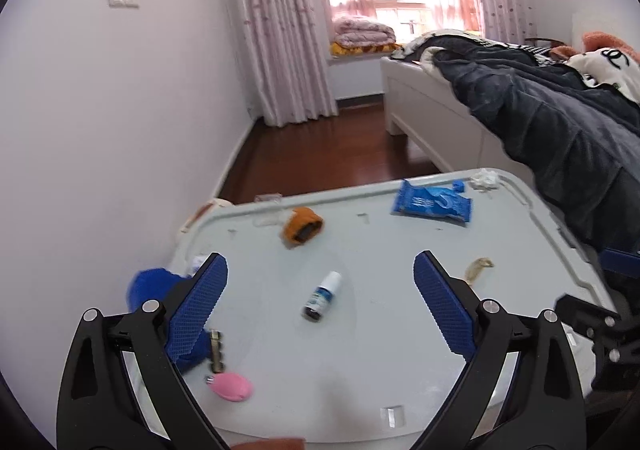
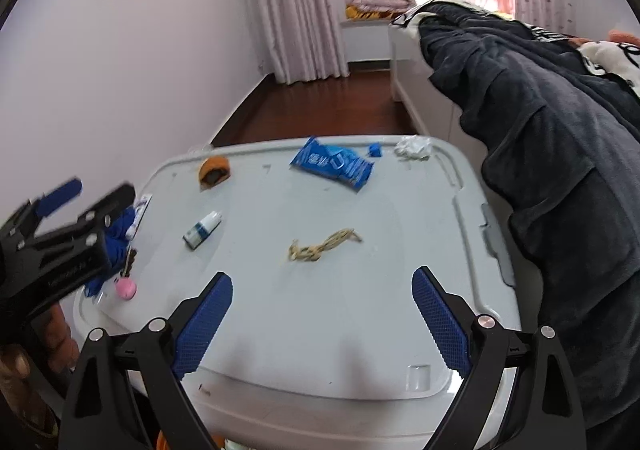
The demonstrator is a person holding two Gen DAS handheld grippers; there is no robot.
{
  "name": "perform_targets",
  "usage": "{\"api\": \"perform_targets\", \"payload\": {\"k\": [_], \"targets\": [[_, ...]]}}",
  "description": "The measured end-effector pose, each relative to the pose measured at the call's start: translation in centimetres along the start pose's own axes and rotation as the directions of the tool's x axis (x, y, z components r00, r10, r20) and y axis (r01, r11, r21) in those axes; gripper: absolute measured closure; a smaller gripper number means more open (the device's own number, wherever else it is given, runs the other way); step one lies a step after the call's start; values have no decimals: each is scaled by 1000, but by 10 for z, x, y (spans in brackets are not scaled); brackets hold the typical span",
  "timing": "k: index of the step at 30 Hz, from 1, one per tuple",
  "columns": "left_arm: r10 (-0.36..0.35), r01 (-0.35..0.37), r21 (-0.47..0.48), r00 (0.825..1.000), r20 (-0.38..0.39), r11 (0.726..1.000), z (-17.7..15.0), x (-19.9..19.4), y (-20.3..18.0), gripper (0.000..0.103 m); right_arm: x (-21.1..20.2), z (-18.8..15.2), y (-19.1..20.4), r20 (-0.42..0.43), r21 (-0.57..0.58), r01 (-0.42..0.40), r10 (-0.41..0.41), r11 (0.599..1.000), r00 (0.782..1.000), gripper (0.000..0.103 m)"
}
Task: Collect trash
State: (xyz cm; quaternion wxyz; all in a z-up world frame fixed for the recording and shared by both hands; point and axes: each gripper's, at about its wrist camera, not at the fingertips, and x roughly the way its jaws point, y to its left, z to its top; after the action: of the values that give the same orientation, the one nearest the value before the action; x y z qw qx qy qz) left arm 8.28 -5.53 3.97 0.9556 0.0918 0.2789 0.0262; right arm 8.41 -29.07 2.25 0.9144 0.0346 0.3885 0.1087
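A grey plastic box lid point(image 1: 384, 350) point(image 2: 320, 310) serves as the work surface. On it lie a blue wrapper point(image 1: 433, 203) point(image 2: 333, 162), a crumpled white tissue point(image 1: 485, 179) point(image 2: 414, 147), a small blue scrap point(image 1: 459, 185) point(image 2: 374, 150), a tan string point(image 2: 322, 246) point(image 1: 476, 269), a small dropper bottle point(image 1: 322, 296) point(image 2: 202, 230) and an orange roll point(image 1: 302, 228) point(image 2: 215, 171). My left gripper point(image 1: 320, 290) is open and empty, around the bottle from above. My right gripper point(image 2: 322, 302) is open and empty, just short of the string.
A blue cloth point(image 1: 154, 286) point(image 2: 118, 238), keys point(image 1: 216, 346) and a pink fob point(image 1: 232, 388) point(image 2: 126, 288) lie at the lid's left edge. A bed with a dark quilt point(image 1: 552, 117) point(image 2: 560, 153) stands close on the right. A wall is on the left, wooden floor point(image 1: 320, 157) beyond.
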Motion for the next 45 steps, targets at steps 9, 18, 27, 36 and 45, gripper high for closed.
{"api": "perform_targets", "payload": {"k": [9, 18, 27, 36, 45], "targets": [[34, -33, -14, 998, 60, 999, -1, -13, 7, 10, 1, -5, 6, -9, -36, 14, -15, 999, 1000, 13], [-33, 36, -41, 997, 73, 999, 3, -15, 6, 7, 9, -10, 9, -47, -53, 17, -19, 998, 999, 12], [-22, 23, -89, 1000, 11, 996, 2, -3, 16, 7, 11, -12, 7, -59, -49, 17, -20, 999, 998, 12], [-48, 46, -68, 998, -27, 997, 0, 4, 13, 7, 13, -13, 8, -70, -57, 18, -22, 998, 997, 11], [-79, 74, -91, 995, -54, 993, -2, 9, 14, 7, 14, -13, 7, -78, -60, 21, -26, 998, 997, 11]]}}
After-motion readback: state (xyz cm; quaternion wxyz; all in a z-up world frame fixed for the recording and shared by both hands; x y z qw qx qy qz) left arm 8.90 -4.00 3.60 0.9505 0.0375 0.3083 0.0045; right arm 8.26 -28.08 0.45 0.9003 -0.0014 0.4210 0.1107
